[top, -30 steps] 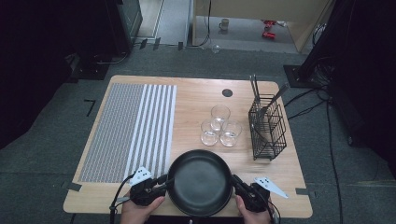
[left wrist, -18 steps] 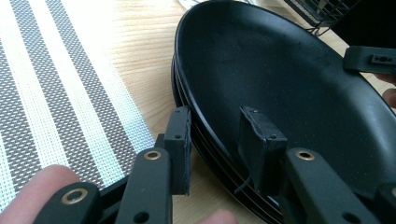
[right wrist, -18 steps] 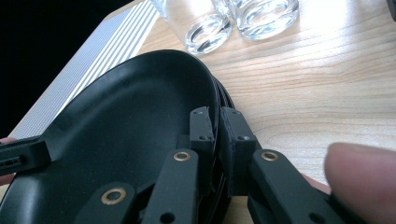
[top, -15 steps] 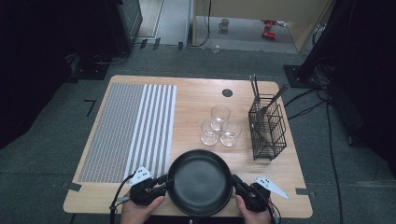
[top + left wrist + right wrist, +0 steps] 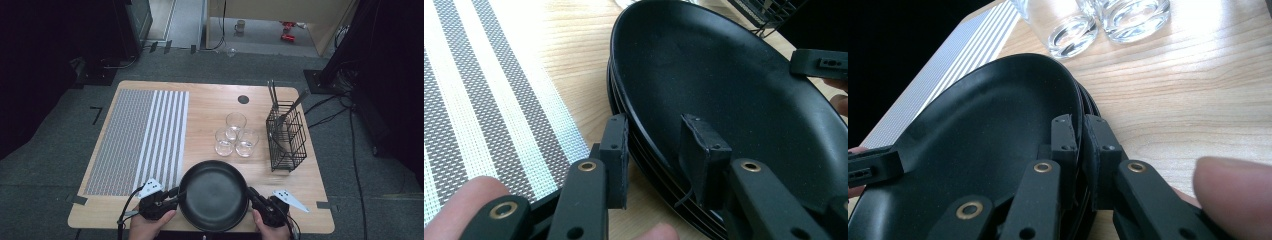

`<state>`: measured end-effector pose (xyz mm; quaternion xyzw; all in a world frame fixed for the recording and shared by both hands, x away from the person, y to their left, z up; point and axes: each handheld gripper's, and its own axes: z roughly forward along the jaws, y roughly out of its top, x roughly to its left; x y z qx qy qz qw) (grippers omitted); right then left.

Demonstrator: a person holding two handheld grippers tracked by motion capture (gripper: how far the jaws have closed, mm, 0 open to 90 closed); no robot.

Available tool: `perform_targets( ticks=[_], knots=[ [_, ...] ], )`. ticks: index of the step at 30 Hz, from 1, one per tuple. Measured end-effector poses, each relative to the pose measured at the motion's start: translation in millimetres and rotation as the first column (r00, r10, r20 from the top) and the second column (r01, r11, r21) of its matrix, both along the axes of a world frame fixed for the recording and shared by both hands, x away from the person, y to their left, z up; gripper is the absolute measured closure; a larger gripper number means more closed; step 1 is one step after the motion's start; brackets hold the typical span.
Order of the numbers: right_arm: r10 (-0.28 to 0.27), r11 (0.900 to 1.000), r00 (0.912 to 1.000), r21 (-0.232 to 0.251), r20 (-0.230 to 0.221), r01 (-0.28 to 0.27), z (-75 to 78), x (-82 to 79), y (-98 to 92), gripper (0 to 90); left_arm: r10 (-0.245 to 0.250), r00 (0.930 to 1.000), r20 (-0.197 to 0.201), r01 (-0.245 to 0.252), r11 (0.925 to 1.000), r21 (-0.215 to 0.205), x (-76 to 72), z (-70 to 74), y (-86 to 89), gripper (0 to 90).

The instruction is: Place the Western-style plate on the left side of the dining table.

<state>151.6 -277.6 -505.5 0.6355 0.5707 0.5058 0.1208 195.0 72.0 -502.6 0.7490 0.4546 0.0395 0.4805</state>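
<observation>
A light wooden table (image 5: 210,107) carries a grey-and-white striped woven placemat (image 5: 137,140) on its left half. Three clear drinking glasses (image 5: 235,135) stand clustered near the middle, a black wire cutlery rack (image 5: 286,137) stands at the right, and a stack of black plates (image 5: 214,195) sits at the near edge.

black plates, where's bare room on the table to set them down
The striped placemat at the left lies bare. So does the wood between the mat and the three glasses, up to the far edge. The right is crowded: the glasses stand close to the wire cutlery basket, just beyond the black plates.
</observation>
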Motion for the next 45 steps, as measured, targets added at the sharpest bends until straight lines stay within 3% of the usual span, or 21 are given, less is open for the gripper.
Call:
perform_targets(
  ticks=[7, 12, 22, 29, 45],
  knots=[
    [0.007, 1.000, 1.0000, 0.007, -0.001, -0.007, -0.3, 0.3, -0.5, 84.2, -0.007, 1.0000, 0.000, 0.007, 1.0000, 0.000, 0.4, 0.1, 0.4, 65.2],
    [0.032, 0.999, 0.9995, 0.011, -0.005, -0.032, -1.8, 0.6, 5.7, 83.8, -0.013, 0.9997, -0.022, 0.013, 0.9993, -0.036, 1.8, -0.5, 2.3, 61.8],
    [0.039, 0.999, 0.9992, 0.017, -0.003, -0.039, -2.1, 0.7, 6.1, 81.0, -0.016, 0.9996, -0.021, 0.016, 0.9995, -0.029, 2.3, 0.1, 2.5, 61.1],
    [0.040, 0.999, 0.9992, 0.011, 0.001, -0.040, -2.2, 0.6, 6.6, 80.1, 0.007, 1.0000, -0.001, -0.007, 0.9996, -0.028, 1.8, 2.8, 6.0, 63.2],
    [0.042, 0.999, 0.9991, 0.014, -0.011, -0.041, -3.7, 0.4, 13.7, 79.7, 0.036, 0.9994, 0.002, -0.036, 0.9982, -0.048, 0.9, 8.4, 13.7, 67.9]
  ],
)
